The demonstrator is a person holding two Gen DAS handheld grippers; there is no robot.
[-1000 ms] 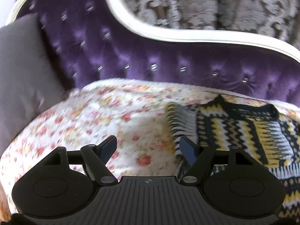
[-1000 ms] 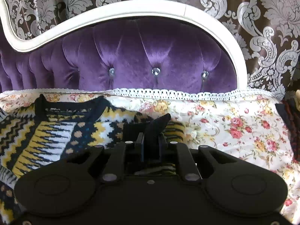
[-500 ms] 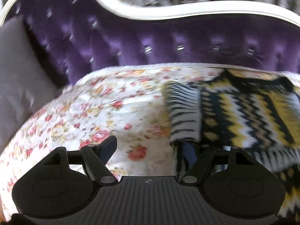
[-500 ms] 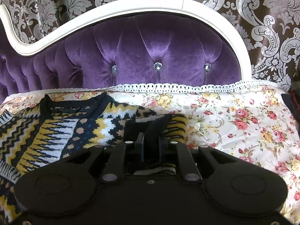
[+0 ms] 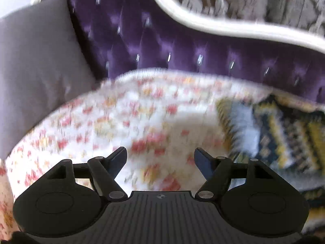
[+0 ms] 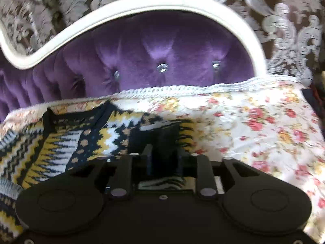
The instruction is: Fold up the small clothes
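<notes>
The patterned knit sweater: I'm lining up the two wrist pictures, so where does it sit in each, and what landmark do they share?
Left wrist: the patterned knit sweater lies at the right edge on the floral cover, blurred, right of the open left tool.
Right wrist: the sweater fills the lower left, with a fold of it between the fingers of the opening right tool.
Shared landmark: the purple tufted sofa back with its white frame.

Before you stands a purple tufted velvet sofa back [image 6: 162, 46] studded with small crystal buttons [image 6: 161, 67] and edged by a curved cream frame [image 6: 154, 2]. A white floral bedspread with lace trim [image 6: 264, 126] covers the seat. A grey cushion [image 5: 34, 71] leans at your left; brown damask wallpaper [image 6: 288, 20] rises behind.
</notes>
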